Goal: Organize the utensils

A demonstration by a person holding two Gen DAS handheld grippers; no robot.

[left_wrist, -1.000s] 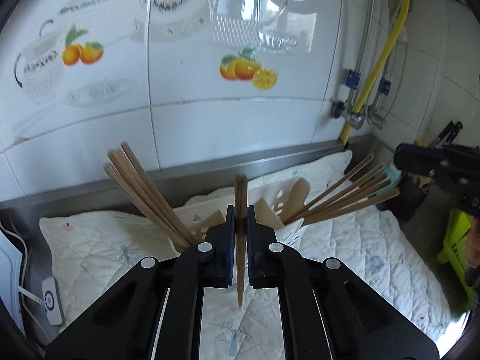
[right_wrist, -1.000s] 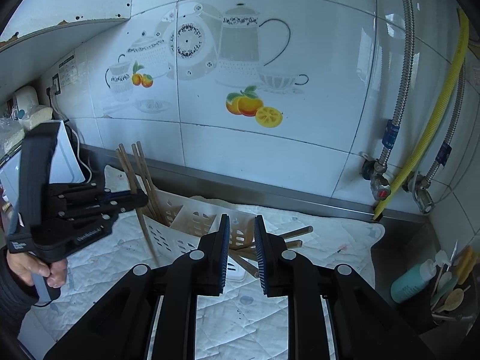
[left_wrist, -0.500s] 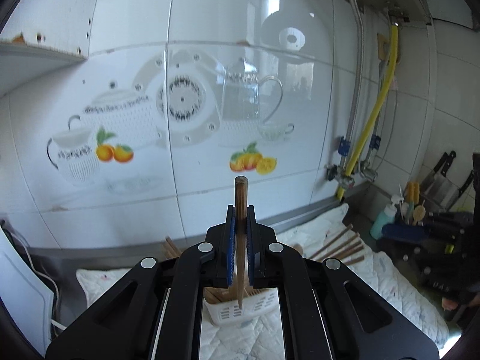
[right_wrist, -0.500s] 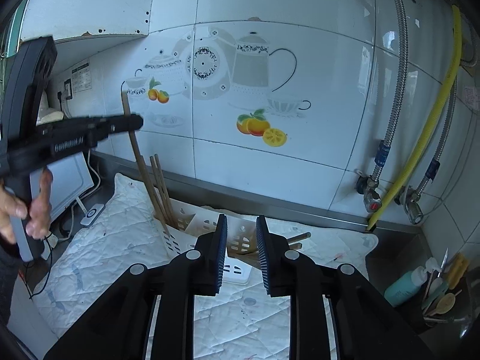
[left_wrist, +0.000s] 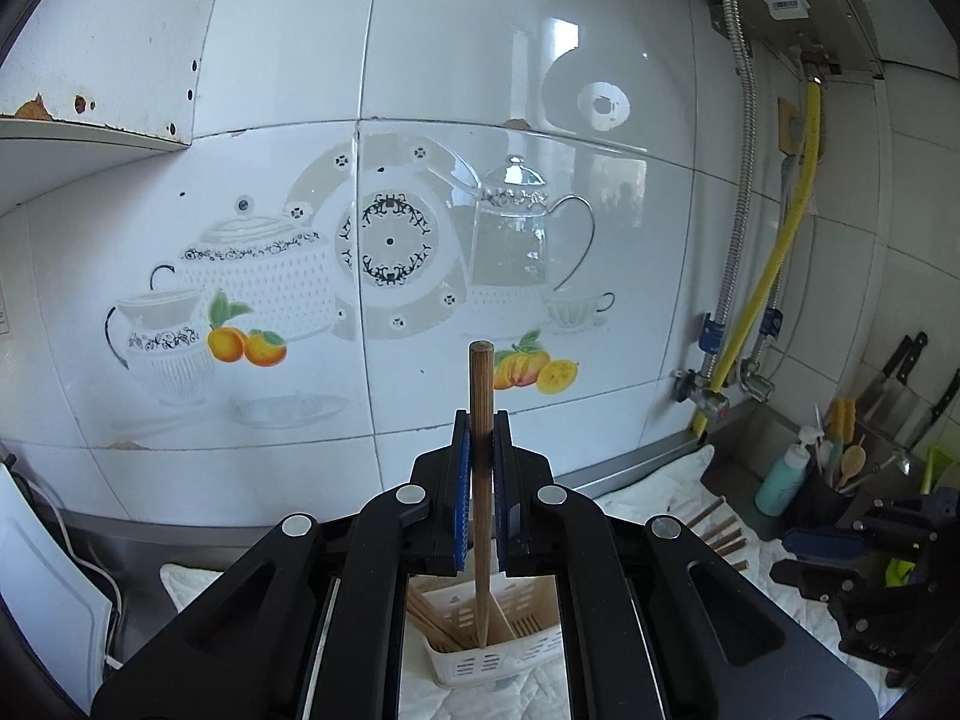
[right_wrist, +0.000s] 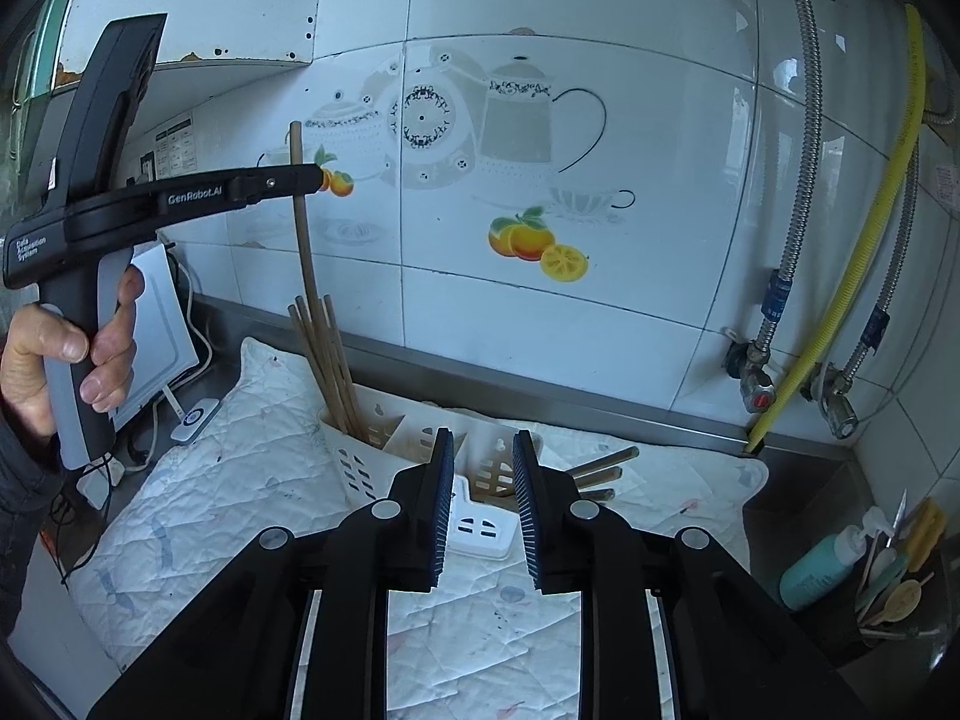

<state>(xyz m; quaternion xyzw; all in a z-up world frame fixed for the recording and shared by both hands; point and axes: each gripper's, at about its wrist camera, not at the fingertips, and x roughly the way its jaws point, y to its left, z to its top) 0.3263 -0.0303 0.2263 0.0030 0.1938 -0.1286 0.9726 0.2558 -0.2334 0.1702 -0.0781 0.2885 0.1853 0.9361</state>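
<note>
Bright daylight, tile glare, fisheye-warped edges

Stainless counter (right_wrist: 804, 474) along the tiled wall: white quilted cloth (right_wrist: 240, 480) spread over most of it, bearing a white slotted utensil caddy (right_wrist: 384, 450) near the back edge and loose chopsticks (right_wrist: 600, 468) lying just beside the caddy.

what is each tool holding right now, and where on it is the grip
The left tool is shut on one wooden chopstick, pinched near its upper end. The right tool is open, holding nothing.
</note>
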